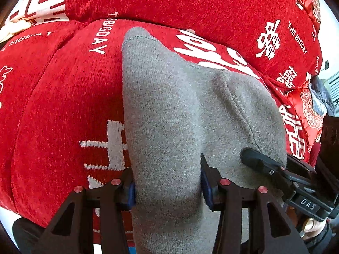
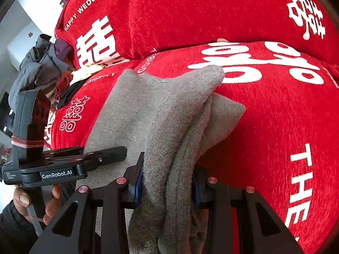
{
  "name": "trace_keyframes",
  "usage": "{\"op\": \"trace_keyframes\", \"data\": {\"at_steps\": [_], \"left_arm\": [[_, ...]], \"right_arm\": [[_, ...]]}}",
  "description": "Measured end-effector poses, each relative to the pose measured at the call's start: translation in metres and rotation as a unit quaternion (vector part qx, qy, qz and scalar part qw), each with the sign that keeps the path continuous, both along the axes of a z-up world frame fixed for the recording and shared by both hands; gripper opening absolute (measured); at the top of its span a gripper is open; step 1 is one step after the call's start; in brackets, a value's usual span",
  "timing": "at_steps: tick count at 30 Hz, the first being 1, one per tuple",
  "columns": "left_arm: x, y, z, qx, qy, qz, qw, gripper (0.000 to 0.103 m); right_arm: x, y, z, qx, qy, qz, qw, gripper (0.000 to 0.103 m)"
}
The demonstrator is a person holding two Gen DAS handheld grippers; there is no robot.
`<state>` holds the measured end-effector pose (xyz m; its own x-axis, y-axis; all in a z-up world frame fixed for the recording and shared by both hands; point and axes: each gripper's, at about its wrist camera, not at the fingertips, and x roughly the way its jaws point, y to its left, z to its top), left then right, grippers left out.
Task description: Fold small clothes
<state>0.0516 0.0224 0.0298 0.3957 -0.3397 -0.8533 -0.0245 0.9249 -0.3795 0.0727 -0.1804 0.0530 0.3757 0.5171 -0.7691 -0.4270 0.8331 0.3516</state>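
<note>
Your left tongs (image 1: 167,187) have the grey knit garment (image 1: 169,105) between their 2 blue pads; the pads stand about halfway apart, each against a side of the bunched cloth, and whether they truly press on it or only flank it cannot be told. No earlier look is at hand. From the left wrist view the garment's long axis runs straight away from your tongs, up the picture, ending in a narrow hemmed tip (image 1: 135,36) that points toward the back cushion (image 1: 190,2). It lies on the red seat cushion (image 1: 63,105) of a sofa covered in white lettering and characters.

Your right tongs (image 2: 167,183) are closed on a thick fold of the same grey knit garment (image 2: 169,110), several layers pinched between the pads. From this side the cloth stretches away and slightly leftward, with 2 soft corners at its far end: the upper one (image 2: 211,72) pointing right, the lower one (image 2: 235,108) beneath it, both resting on the red cushion (image 2: 275,127).

The 2 tongs sit close together on the near end of the garment; each shows in the other's view, the right one's black finger (image 1: 260,160) lying on the cloth, the left one (image 2: 106,154) just beside the fold. Your left hand (image 2: 38,201) grips its handle. A heap of dark clothing (image 2: 40,63) sits at the sofa's far left end.
</note>
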Motion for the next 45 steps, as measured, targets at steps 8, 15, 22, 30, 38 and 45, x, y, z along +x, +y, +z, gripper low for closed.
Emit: {"op": "trace_keyframes", "data": {"at_steps": [8, 15, 22, 30, 38, 45], "left_arm": [[-0.011, 0.025, -0.004, 0.026, 0.014, 0.034, 0.9990, 0.097], [-0.038, 0.037, 0.027, 0.079, -0.030, 0.075, 0.9936, 0.097], [-0.024, 0.024, 0.008, 0.138, -0.012, 0.084, 0.9868, 0.098], [-0.015, 0.020, 0.007, 0.143, -0.004, 0.073, 0.9870, 0.103], [0.058, 0.030, 0.019, 0.202, 0.004, 0.098, 0.9744, 0.103], [0.076, 0.022, -0.007, 0.239, 0.021, 0.085, 0.9671, 0.103]], "right_arm": [[0.012, -0.020, -0.019, -0.009, 0.053, -0.040, 0.998, 0.067], [-0.009, -0.035, 0.030, -0.020, -0.035, -0.059, 0.997, 0.067], [-0.040, 0.022, 0.017, -0.067, -0.065, 0.079, 0.993, 0.068], [-0.042, 0.012, -0.004, -0.071, -0.053, 0.078, 0.993, 0.068], [0.026, 0.024, 0.022, -0.069, -0.071, 0.049, 0.994, 0.068], [0.074, 0.034, -0.009, -0.122, -0.039, 0.044, 0.991, 0.068]]}}
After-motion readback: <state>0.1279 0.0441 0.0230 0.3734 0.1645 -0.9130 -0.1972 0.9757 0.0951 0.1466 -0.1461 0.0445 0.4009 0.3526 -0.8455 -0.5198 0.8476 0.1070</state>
